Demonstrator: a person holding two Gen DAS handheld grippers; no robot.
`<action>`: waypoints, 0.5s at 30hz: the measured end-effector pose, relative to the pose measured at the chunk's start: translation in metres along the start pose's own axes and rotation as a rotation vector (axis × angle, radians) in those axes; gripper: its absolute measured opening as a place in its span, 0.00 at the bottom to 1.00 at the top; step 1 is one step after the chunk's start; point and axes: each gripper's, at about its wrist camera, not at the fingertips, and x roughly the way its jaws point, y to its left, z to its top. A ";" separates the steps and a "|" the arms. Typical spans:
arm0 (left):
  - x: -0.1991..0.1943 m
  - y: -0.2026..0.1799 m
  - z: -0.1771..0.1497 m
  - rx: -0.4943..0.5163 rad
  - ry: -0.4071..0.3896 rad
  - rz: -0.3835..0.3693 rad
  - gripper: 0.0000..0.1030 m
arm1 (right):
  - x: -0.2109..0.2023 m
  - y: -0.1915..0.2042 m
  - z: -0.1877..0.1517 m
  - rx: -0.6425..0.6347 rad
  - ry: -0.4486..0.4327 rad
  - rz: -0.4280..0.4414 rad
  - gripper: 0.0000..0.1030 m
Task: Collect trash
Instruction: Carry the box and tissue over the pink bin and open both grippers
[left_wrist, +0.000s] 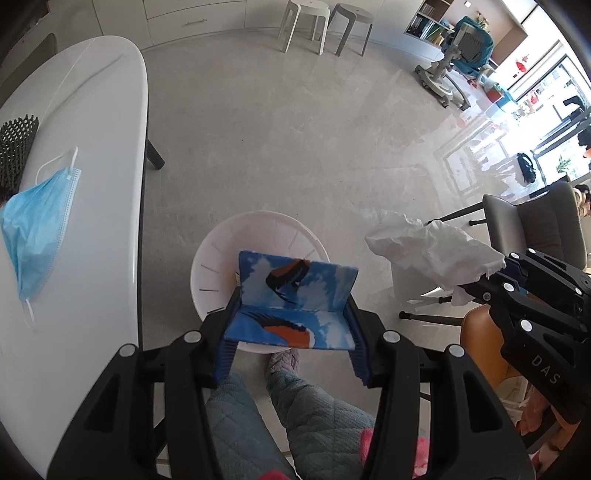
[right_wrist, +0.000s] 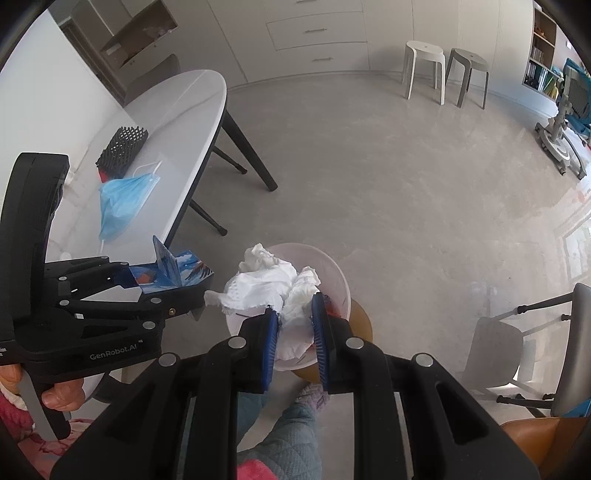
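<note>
My left gripper is shut on a folded blue card printed with an orange bird and holds it over the white trash bin on the floor. The card also shows in the right wrist view. My right gripper is shut on a crumpled white tissue above the same bin. The tissue also shows in the left wrist view, right of the bin. A blue face mask lies on the white table; it also shows in the right wrist view.
A black spiky mat lies on the table behind the mask. A grey chair stands at the right, an orange seat below it. Two stools stand by the far cabinets. My legs and slippers are below the grippers.
</note>
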 end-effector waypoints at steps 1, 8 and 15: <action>0.002 -0.001 0.000 -0.002 0.007 0.006 0.53 | 0.000 -0.002 0.000 -0.002 0.001 0.003 0.19; -0.001 -0.004 -0.002 -0.016 -0.006 0.024 0.71 | 0.006 -0.007 0.002 -0.010 0.009 0.014 0.18; -0.025 0.015 -0.005 -0.055 -0.034 0.045 0.73 | 0.011 -0.002 0.005 -0.046 0.024 0.027 0.18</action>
